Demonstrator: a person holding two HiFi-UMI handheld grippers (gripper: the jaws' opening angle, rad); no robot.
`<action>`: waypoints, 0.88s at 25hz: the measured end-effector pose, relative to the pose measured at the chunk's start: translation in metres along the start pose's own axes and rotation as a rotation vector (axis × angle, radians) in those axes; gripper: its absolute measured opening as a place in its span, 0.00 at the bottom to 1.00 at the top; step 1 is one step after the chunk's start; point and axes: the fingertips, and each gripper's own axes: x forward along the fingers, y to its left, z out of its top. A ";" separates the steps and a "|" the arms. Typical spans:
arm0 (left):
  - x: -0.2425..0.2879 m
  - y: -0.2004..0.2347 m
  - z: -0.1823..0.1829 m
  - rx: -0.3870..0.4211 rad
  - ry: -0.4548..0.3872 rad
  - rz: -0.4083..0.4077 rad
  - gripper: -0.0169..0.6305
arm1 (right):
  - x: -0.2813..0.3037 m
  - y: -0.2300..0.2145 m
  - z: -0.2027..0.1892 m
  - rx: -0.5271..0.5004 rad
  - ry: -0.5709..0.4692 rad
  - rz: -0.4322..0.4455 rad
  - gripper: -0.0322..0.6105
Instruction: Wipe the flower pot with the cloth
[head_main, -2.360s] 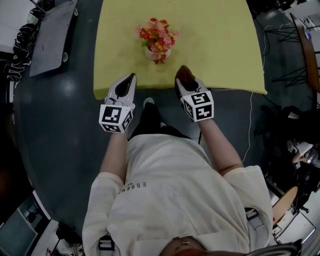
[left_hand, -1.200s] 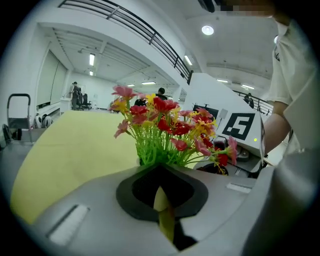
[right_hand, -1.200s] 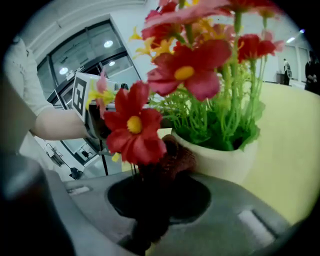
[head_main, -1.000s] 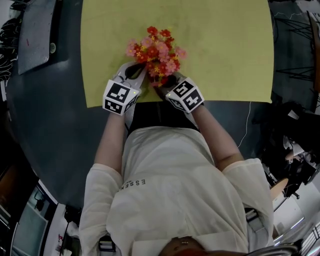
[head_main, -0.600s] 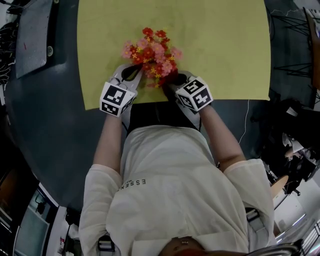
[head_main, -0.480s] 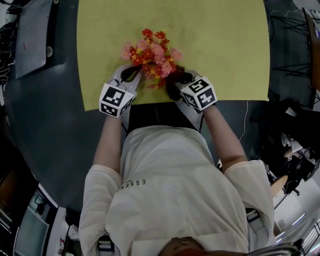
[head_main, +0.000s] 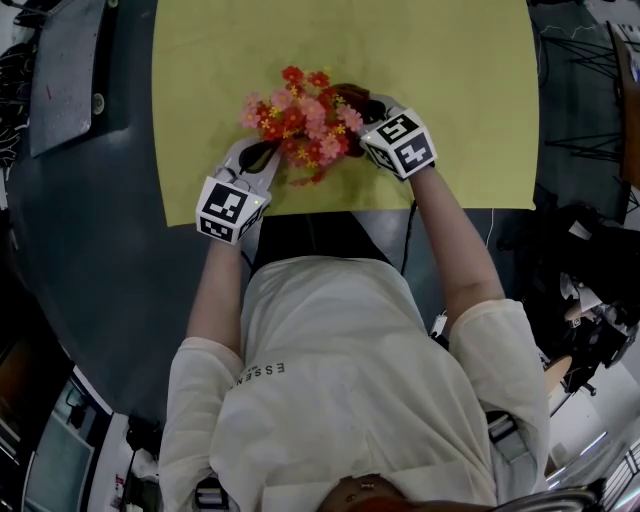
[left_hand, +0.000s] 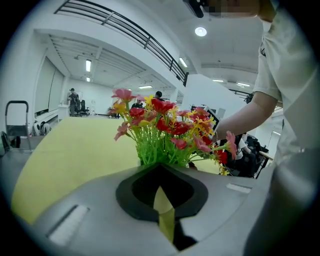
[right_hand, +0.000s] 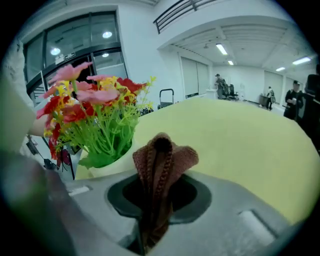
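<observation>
A white pot (right_hand: 107, 162) holds red, pink and yellow artificial flowers (head_main: 300, 115) on the yellow table (head_main: 450, 60). From above the blooms hide the pot. My left gripper (head_main: 262, 152) is shut with nothing in it, its tips at the near left side under the flowers (left_hand: 165, 125); the pot is hidden behind its jaws (left_hand: 161, 172). My right gripper (head_main: 352, 100) sits at the right side of the flowers, shut on a folded brown knitted cloth (right_hand: 162, 160) that sticks up past its tips. The pot lies just left of that cloth.
The table's near edge (head_main: 350, 212) runs just in front of the person's body. A grey flat case (head_main: 65, 70) lies on the dark floor at the left. Chair legs and cables (head_main: 590, 90) stand at the right. People move far off in the hall.
My right gripper has swung with the cloth from the near side of the flowers round to their right side, farther onto the table. The left gripper has stayed put.
</observation>
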 end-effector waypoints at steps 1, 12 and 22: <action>0.000 0.000 0.000 -0.004 -0.003 0.000 0.05 | 0.005 0.001 0.001 -0.013 0.006 0.015 0.15; 0.000 0.002 0.001 -0.036 -0.027 0.000 0.05 | -0.007 0.026 -0.009 -0.064 -0.007 0.058 0.14; 0.004 0.004 0.003 0.008 -0.022 -0.030 0.05 | -0.026 0.068 -0.026 -0.068 -0.018 0.061 0.15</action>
